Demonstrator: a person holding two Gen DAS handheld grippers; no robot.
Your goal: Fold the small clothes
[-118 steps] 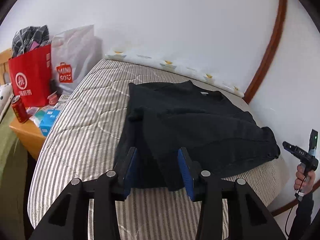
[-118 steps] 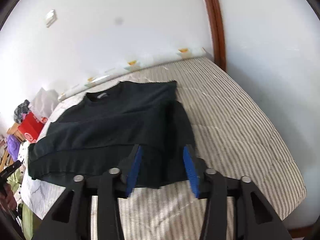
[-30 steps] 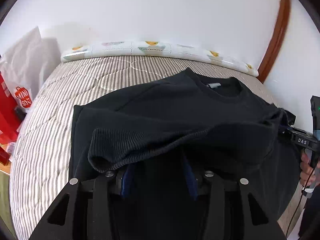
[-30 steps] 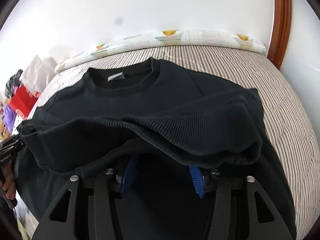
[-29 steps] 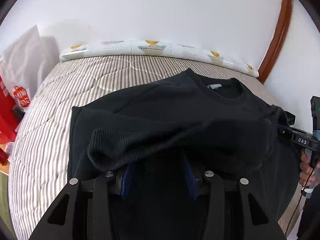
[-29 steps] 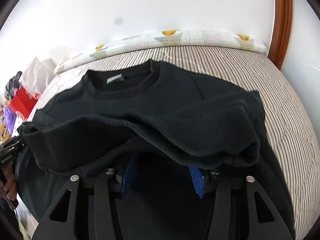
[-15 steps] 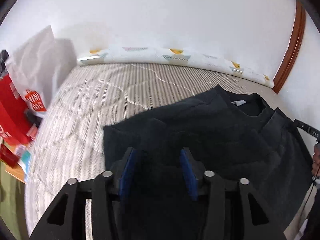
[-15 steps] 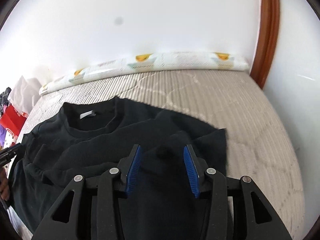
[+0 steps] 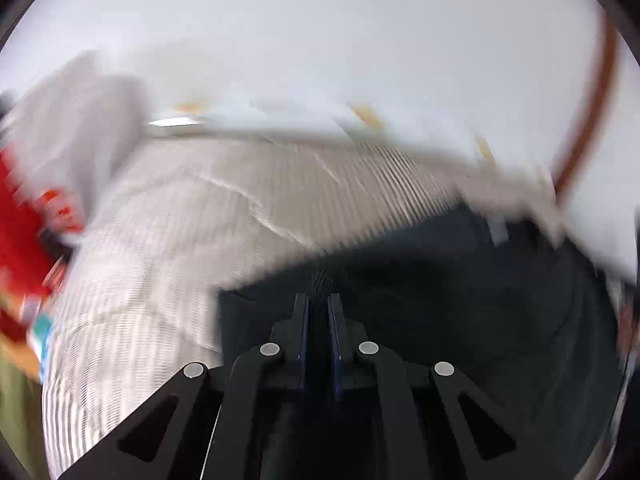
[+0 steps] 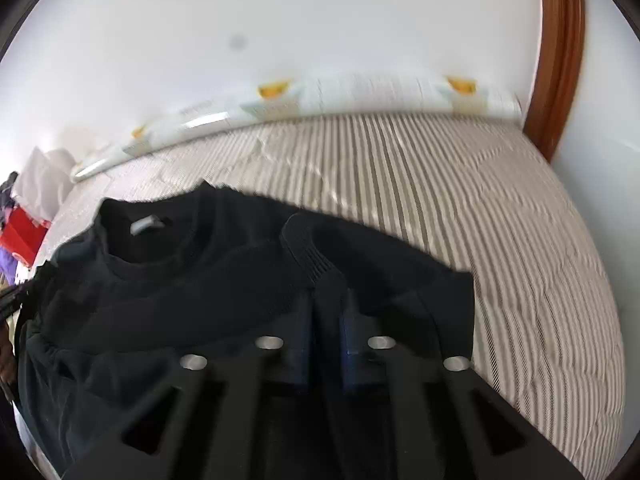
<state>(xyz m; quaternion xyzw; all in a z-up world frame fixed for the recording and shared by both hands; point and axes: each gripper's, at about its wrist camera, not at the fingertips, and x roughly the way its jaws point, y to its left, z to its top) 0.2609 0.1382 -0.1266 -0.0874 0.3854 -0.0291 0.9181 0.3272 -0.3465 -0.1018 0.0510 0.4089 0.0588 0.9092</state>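
A black sweater (image 10: 180, 280) lies folded on the striped mattress (image 10: 500, 200), its collar and white label (image 10: 146, 225) toward the wall. My right gripper (image 10: 326, 300) is closing, and its blue pads pinch a ridge of the sweater's ribbed hem at the garment's right side. In the blurred left wrist view, my left gripper (image 9: 318, 300) is closing too, with a strip of ribbed black cloth squeezed between its pads at the left edge of the sweater (image 9: 440, 300). Bare mattress (image 9: 180, 220) spreads out to the left of it.
A red bag (image 9: 20, 232) and a white bag (image 9: 72, 120) stand off the mattress's left side. A patterned bolster (image 10: 360, 92) runs along the white wall. Brown wooden trim (image 10: 560, 52) rises at the right corner.
Both pairs of jaws, wide half a second ago, have come together on ribbed cloth. The left view has swung left and blurred; more bare mattress shows in both views.
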